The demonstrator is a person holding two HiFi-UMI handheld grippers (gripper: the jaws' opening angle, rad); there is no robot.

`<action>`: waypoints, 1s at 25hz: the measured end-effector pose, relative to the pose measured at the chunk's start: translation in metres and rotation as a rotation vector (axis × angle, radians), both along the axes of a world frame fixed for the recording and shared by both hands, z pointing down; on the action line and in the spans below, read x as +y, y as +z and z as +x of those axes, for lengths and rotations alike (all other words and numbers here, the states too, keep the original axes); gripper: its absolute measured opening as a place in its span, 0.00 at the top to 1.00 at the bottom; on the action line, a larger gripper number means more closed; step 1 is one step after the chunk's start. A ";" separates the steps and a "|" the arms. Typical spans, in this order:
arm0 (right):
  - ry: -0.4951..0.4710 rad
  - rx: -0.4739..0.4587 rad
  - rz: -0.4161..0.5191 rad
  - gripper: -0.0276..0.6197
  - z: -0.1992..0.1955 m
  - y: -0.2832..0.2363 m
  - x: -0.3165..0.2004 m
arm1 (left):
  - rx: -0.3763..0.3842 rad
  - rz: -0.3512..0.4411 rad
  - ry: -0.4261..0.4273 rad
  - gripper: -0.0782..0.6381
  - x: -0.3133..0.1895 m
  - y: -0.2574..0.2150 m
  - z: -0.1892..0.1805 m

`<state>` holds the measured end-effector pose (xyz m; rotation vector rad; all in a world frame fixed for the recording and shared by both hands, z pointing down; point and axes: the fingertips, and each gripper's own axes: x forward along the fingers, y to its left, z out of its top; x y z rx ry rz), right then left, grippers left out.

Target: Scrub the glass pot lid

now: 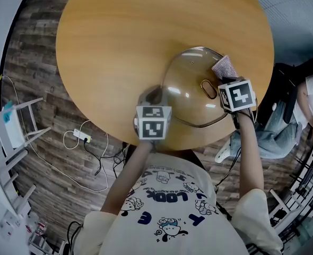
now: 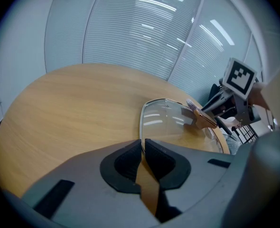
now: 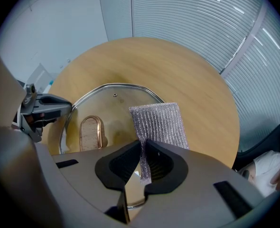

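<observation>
The glass pot lid (image 1: pixel 191 92) with a steel rim and a wood-and-copper handle (image 1: pixel 208 86) sits on the round wooden table (image 1: pixel 119 36), close to its near edge. My left gripper (image 1: pixel 155 95) is shut on the lid's left rim, and the rim runs into its jaws (image 2: pixel 143 144). My right gripper (image 1: pixel 225 76) is shut on a silver mesh scrub pad (image 1: pixel 224 66). In the right gripper view the pad (image 3: pixel 159 123) lies over the lid's (image 3: pixel 107 106) right side, beside the handle (image 3: pixel 92 133). The left gripper view shows the lid (image 2: pixel 171 122) and the right gripper (image 2: pixel 211 114) at its far side.
The lid overhangs close to the table's front edge (image 1: pixel 109 137). On the wooden floor lie a power strip with cables (image 1: pixel 82 137) and a white rack (image 1: pixel 13 124) at the left. A seated person (image 1: pixel 305 102) is at the right. Blinds (image 2: pixel 144 27) lie behind the table.
</observation>
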<state>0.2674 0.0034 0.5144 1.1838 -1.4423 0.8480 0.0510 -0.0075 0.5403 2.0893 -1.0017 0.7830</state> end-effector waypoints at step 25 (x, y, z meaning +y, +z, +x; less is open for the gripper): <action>0.023 0.010 -0.014 0.89 0.004 0.004 0.044 | -0.008 0.001 -0.025 0.84 -0.003 0.004 -0.002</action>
